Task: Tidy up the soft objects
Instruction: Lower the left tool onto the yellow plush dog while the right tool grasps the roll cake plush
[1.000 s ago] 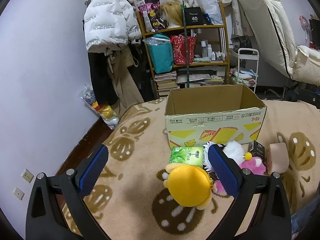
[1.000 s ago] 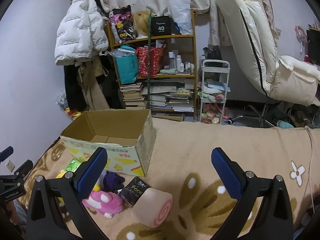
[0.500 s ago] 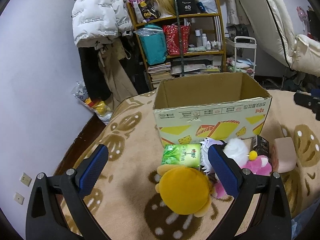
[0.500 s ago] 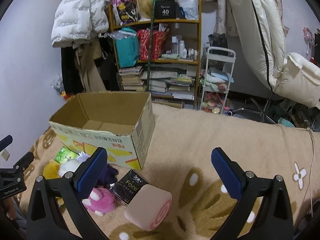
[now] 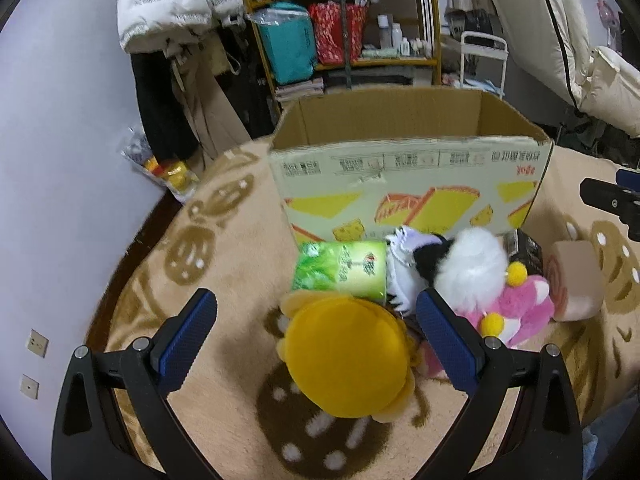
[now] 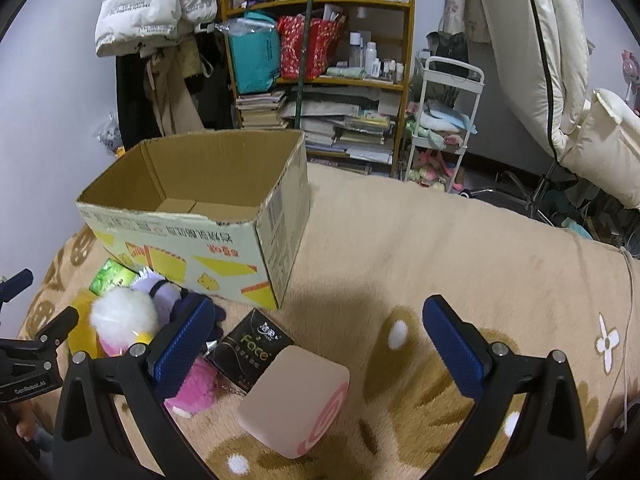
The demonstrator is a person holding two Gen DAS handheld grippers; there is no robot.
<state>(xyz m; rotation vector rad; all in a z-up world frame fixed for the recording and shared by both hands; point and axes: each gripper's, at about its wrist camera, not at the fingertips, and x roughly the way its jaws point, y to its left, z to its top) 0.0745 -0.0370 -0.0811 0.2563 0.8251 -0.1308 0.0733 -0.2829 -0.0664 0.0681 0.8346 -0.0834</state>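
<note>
An empty cardboard box [image 5: 408,176] [image 6: 208,216] stands on the beige blanket. In front of it lies a heap: a yellow plush [image 5: 348,360], a green tissue pack [image 5: 340,268], a white-and-black fluffy toy [image 5: 468,268], a pink plush [image 5: 516,312], a black packet [image 6: 252,348] and a pink roll cushion [image 6: 296,392]. My left gripper [image 5: 316,340] is open, its fingers either side of the yellow plush and above it. My right gripper [image 6: 316,344] is open above the roll cushion and black packet.
A shelf [image 6: 316,60] crowded with bags, books and bottles stands behind the bed, with a white jacket [image 6: 152,4] hanging to its left and a white trolley [image 6: 444,120] to its right. A cream recliner [image 6: 560,60] fills the far right. The blanket [image 6: 460,248] stretches right of the box.
Both grippers have moved forward and down toward the heap of toys; the box and toys look larger. The yellow plush now sits between the left fingers. Nothing has been grasped.
</note>
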